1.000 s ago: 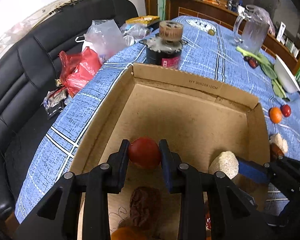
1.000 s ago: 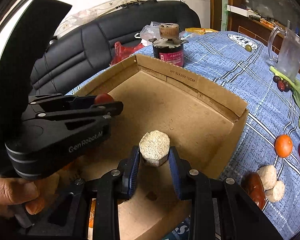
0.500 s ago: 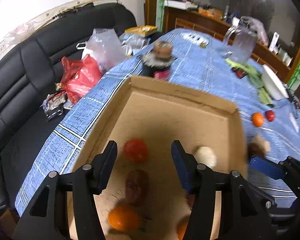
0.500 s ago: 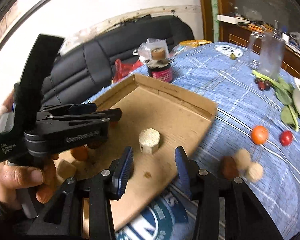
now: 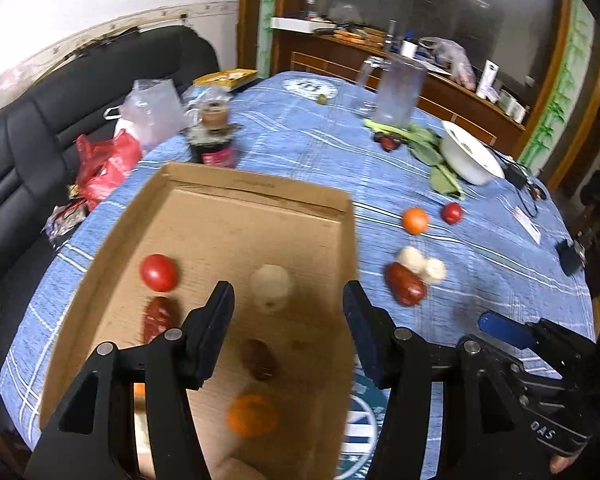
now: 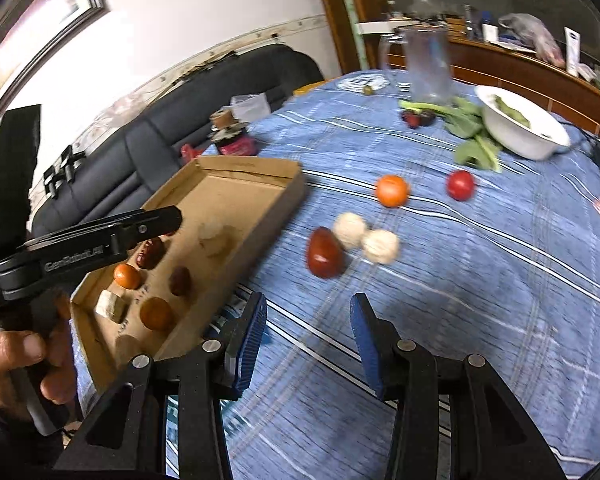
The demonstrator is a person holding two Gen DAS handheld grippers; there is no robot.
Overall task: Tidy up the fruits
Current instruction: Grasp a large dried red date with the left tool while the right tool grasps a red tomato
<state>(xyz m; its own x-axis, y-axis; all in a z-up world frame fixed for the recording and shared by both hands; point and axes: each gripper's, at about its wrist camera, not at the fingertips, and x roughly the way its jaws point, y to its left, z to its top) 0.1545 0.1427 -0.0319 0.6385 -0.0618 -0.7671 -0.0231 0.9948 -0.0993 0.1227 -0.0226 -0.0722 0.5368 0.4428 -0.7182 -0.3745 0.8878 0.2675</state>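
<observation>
A shallow cardboard box (image 5: 260, 184) (image 6: 256, 168) on the blue cloth holds a red tomato (image 5: 159, 272), a pale round piece (image 5: 271, 288) (image 6: 215, 234), dark red fruits (image 5: 260, 358) and an orange (image 5: 252, 416) (image 6: 156, 313). My left gripper (image 5: 288, 320) hangs open above the box with nothing between its fingers. My right gripper (image 6: 306, 328) is open over bare cloth right of the box. Ahead of it lie a dark red fruit (image 6: 324, 254), two pale balls (image 6: 366, 238), an orange (image 6: 392, 191) and a red tomato (image 6: 460, 185).
A white bowl (image 6: 520, 128), green leaves (image 6: 476, 148) and a glass jug (image 6: 426, 66) stand at the far side. A dark jar (image 5: 214, 142) sits behind the box. A black sofa (image 5: 28, 152) with plastic bags runs along the left. A hand (image 6: 16, 364) holds the left gripper.
Both grippers opened, leaving the tomato and the pale piece in the box. The left gripper rose and drew back; the right one swung off the box towards the loose fruit.
</observation>
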